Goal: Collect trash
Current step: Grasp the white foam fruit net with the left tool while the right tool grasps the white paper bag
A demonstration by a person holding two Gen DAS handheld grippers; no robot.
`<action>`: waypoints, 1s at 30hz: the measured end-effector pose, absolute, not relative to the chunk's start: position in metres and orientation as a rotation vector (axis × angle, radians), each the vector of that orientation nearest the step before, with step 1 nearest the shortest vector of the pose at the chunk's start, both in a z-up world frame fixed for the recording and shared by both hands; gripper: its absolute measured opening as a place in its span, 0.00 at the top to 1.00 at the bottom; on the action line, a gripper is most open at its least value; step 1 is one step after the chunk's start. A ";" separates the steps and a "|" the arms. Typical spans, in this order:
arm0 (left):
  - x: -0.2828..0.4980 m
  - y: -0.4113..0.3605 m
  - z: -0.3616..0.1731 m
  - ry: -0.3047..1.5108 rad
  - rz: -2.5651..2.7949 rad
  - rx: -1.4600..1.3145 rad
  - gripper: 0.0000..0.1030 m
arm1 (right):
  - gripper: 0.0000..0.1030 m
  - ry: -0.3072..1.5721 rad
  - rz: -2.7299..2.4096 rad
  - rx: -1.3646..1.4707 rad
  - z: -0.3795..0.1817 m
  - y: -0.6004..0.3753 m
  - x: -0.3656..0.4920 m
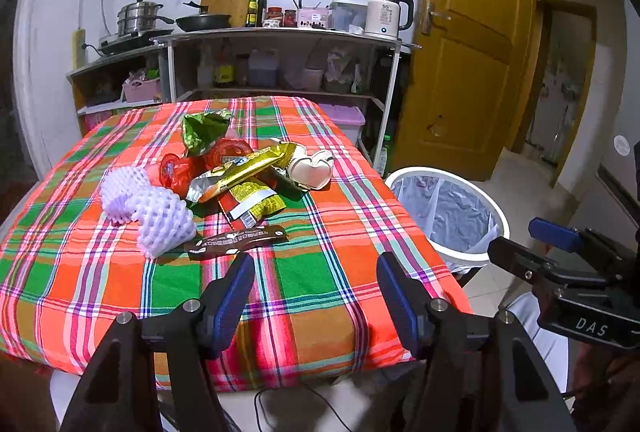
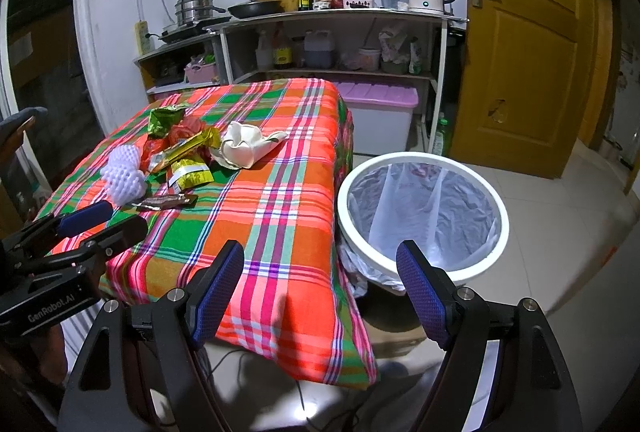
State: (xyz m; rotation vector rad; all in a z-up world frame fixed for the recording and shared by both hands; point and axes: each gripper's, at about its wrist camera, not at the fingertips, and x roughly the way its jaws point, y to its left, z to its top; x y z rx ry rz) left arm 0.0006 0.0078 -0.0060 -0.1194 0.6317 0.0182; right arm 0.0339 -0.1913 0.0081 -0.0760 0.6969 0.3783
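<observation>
Nothing had yet been collected, by the look of it; the trash lay in a loose heap on the far-left part of the bench (image 1: pixel 320 272), which wore a plaid cloth, and the bin (image 2: pixel 424 158) stood on the floor just beside the bench's right edge, lined with a thin bag and seemingly empty but for a small scrap near its far wall; the left hand-held gripper (image 1: pixel 316 288) hovered over the near part of the cloth with its jaws wide and nothing between them; the right hand-held gripper (image 2: pixel 320 280) hung over the bench's near right corner and the bin's rim, likewise wide and empty. The heap held a white foam net (image 1: pixel 148 208), a brown wrapper (image 1: pixel 238 242) lying nearest the left fingers, a gold wrapper (image 1: pixel 248 168) across red cups (image 1: pixel 178 172), a green foil bag (image 1: pixel 202 132) at the back, and a crumpled white wad (image 2: pixel 244 146) on the right side. The step in hand was judged to be the first reach; the next move called for the left hand-held gripper to advance to the brown wrapper or the net, both just ahead of it, and since the wrapper lay flat on the cloth, a low, pinching approach at its edge would likely be needed; the bin lay well to the right, so the carry would cross the bench.
</observation>
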 end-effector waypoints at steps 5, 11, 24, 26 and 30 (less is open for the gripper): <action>0.002 0.018 -0.007 0.622 0.025 -0.157 0.39 | 0.23 0.703 0.390 -0.088 0.006 -0.185 0.037; 0.005 0.039 -0.007 0.618 0.060 -0.196 0.39 | 0.23 0.722 0.433 -0.103 0.004 -0.171 0.047; 0.020 0.109 -0.011 0.615 0.225 -0.268 0.39 | 0.24 0.766 0.547 -0.142 -0.008 -0.125 0.073; 0.025 0.118 -0.012 0.617 0.235 -0.280 0.39 | 0.24 0.772 0.552 -0.146 -0.009 -0.121 0.075; 0.037 0.126 -0.017 0.628 0.239 -0.296 0.39 | 0.24 0.782 0.557 -0.152 -0.012 -0.114 0.082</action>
